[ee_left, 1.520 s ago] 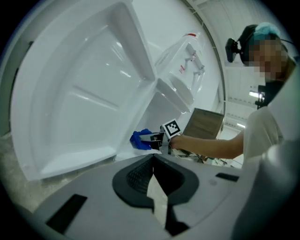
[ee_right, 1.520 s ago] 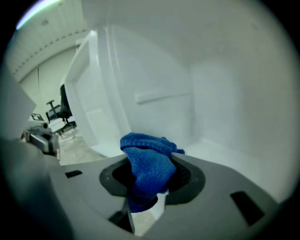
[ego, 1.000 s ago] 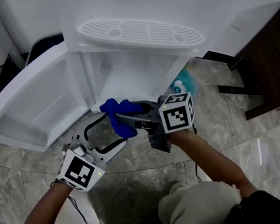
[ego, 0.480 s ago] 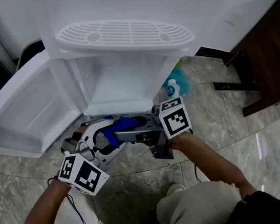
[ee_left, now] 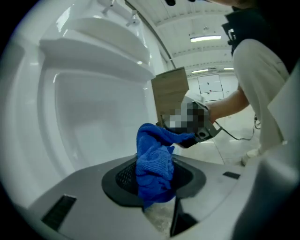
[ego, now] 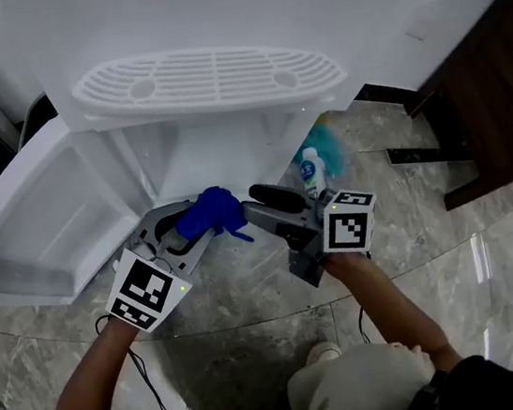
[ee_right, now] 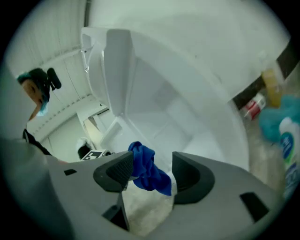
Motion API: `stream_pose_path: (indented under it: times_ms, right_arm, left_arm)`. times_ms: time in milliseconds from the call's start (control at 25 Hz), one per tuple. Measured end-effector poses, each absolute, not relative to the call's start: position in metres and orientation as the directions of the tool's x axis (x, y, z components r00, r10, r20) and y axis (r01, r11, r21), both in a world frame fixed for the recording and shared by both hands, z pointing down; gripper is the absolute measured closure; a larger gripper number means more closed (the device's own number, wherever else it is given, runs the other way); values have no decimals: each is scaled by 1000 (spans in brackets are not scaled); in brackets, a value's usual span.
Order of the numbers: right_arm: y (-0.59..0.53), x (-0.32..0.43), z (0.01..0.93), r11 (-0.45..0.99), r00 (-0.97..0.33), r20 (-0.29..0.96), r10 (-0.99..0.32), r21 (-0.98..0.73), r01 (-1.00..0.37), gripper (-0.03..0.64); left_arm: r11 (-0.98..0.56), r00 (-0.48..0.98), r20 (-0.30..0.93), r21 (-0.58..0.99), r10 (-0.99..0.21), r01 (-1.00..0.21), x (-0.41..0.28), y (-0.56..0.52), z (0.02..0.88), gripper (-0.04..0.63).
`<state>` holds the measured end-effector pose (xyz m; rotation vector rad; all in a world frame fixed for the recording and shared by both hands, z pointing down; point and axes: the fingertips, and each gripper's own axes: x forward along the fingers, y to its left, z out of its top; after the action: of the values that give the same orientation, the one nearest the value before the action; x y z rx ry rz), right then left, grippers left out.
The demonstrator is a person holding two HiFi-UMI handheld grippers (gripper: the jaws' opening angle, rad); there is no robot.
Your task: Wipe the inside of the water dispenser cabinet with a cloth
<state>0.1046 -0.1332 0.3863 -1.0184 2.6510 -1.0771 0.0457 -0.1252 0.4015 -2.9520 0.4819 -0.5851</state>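
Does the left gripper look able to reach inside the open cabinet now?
Likely yes: the door stands wide open and nothing blocks the cabinet ahead of the left gripper, whose jaws have just been closing on the blue cloth.

Cloth (ego: 210, 213): blue terry, bunched, clamped in left gripper (ee_left: 155, 176), whose jaws have just been closing; before cabinet mouth. Cabinet (ego: 211, 153): white, door (ego: 42, 229) swung open leftward.

The left hand-held gripper (ego: 204, 220), jaws just closing, pinches the blue cloth (ego: 212, 211), while the right hand-held gripper (ego: 250, 200) just beside it, jaws just opening wide, holds nothing, both forearms outstretched.
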Motion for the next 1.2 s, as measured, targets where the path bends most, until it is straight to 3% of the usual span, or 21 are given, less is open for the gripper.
stream_pose_path:
  times_ms: [80,200,240,520,680,840,1080,1200]
  right_arm:
    - [-136,128,379,520,-689,161,-707,-543,-660,378]
    - [-130,145,364,531,-604,164,-780,-339,-777,584]
    - [-126,147,359,538,-589,160,-792,-272,-798,607]
    - [-95,138,341,628,-602,214,-769,75,-775,618]
    - [-88,137,348,644,-614,241,-752,69,-762,618]
    - [-83,137,350,654,-628,244,-739,37,-756,618]
    - [-80,130,351,677,-637,284,-717,62,-734,618]
    - [-77,123,353,699,-661,285,-694,51,-713,618]
  left_arm:
    - [-937,864,362,-132,-349,-323,50,-145,411,454]
    - [-923,846,370,-139,-385,-359,68,-172,426,454]
    - [-920,840,374,-140,-392,-367,76,-180,432,454]
    - [-891,807,388,-97,-445,-444,134,-239,466,454]
    - [-886,797,416,-42,-437,-463,159,-259,484,454]
    - [-911,773,489,-141,-405,-387,177,-269,496,454]
    - [-837,641,555,-219,-530,-502,187,-320,496,456]
    - [-840,633,564,-247,-530,-484,188,-318,497,455]
